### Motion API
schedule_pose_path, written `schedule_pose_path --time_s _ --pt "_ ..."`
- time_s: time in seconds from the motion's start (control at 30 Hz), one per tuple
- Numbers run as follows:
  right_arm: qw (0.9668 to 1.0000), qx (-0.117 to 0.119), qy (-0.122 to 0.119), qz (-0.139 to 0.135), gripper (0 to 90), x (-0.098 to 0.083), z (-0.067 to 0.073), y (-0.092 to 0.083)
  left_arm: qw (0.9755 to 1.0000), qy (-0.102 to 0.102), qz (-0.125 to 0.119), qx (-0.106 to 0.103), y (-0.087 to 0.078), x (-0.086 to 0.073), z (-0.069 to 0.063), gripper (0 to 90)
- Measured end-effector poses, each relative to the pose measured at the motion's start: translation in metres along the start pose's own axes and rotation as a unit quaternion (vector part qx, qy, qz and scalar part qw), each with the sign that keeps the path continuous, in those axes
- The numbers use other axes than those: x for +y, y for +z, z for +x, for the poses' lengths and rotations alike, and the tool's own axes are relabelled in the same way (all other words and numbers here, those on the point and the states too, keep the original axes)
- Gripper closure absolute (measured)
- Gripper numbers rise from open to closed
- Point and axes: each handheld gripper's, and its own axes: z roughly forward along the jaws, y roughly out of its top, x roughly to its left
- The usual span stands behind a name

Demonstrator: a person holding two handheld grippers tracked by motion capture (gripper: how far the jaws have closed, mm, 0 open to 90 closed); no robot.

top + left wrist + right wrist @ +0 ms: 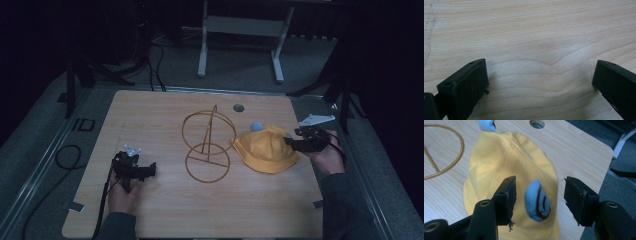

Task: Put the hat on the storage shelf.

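Note:
A yellow bucket hat [265, 149] lies on the right of the wooden table [150, 115], beside a gold wire stand [207, 145] made of two rings. My right gripper [289, 141] is at the hat's right brim. In the right gripper view its jaws [539, 182] stand open over the hat [506, 165], with a blue patch with dark red lines [537, 201] between them and no pad pressing on it. A small blue piece [256, 126] shows at the hat's far edge. My left gripper [150, 170] rests low at the front left, open over bare wood [539, 67].
A round grommet hole [238, 107] sits in the table behind the hat. The table's right edge runs close to my right hand. A black cable [67, 155] loops on the floor at left. A white metal frame [240, 25] stands beyond the table.

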Motion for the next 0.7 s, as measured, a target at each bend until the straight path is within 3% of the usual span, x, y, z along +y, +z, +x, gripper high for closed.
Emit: schedule_pose_path --time_s 0.17,0.5,0.53,0.7 --pt "0.9996 0.009 -0.022 0.012 46.3 0.011 0.002 0.004 1.0000 0.002 0.001 0.000 0.000 0.000 0.000 0.4" --pt "0.9981 0.034 -0.044 0.026 51.1 0.027 0.006 0.010 1.0000 0.001 0.001 0.000 0.000 0.000 0.000 0.4" --pt "0.9973 0.043 -0.048 0.034 51.4 0.030 0.007 0.011 1.0000 0.001 0.001 0.000 0.000 0.000 0.000 0.4" --pt "0.9953 0.042 -0.067 0.055 52.8 0.038 0.009 0.016 1.0000 0.001 0.001 0.000 0.000 0.000 0.000 0.4"
